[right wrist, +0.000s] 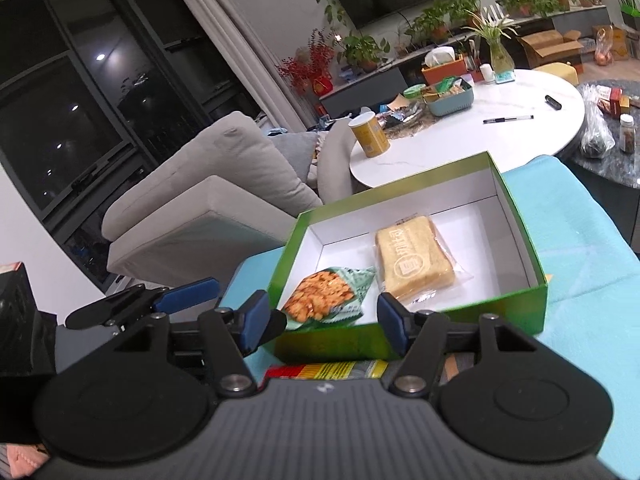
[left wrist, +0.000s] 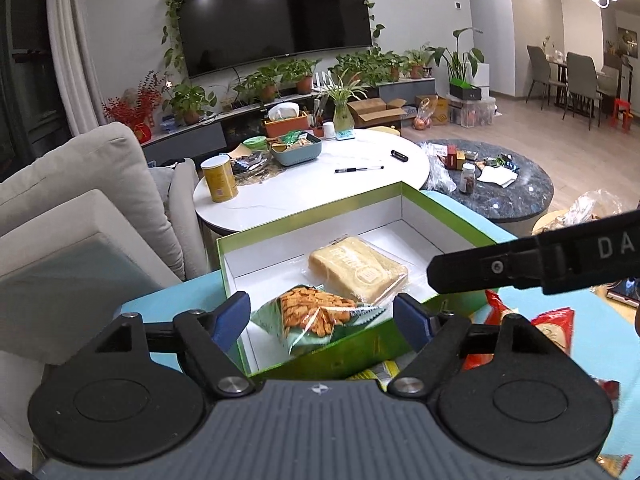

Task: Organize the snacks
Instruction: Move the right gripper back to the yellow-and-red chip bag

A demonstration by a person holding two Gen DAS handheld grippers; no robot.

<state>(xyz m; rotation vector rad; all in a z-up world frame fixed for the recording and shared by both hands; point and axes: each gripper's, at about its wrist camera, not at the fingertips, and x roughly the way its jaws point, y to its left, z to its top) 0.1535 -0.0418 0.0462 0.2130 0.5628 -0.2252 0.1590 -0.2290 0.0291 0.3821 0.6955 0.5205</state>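
Observation:
An open green box [left wrist: 316, 210] [right wrist: 480, 316] with a white inside stands on a light blue cloth [left wrist: 168, 300] [right wrist: 580, 248]. Inside lie a wrapped pack of sliced bread [left wrist: 356, 268] [right wrist: 416, 260] and a green bag of orange crackers [left wrist: 316, 312] [right wrist: 320, 300] in the near left corner. My left gripper [left wrist: 322, 318] hovers open over the box's near wall, with the cracker bag just beyond its pads and untouched. My right gripper [right wrist: 325, 322] is open at the near wall, holding nothing. Its black finger [left wrist: 520, 268] reaches in from the right in the left wrist view.
Red snack packets [left wrist: 552, 328] lie on the cloth right of the box, and a yellow-red packet [right wrist: 328, 370] lies in front of it. Behind are a white round table [left wrist: 360, 184] with a yellow can [left wrist: 219, 180], a dark marble table [left wrist: 520, 196] and a grey sofa [left wrist: 80, 200].

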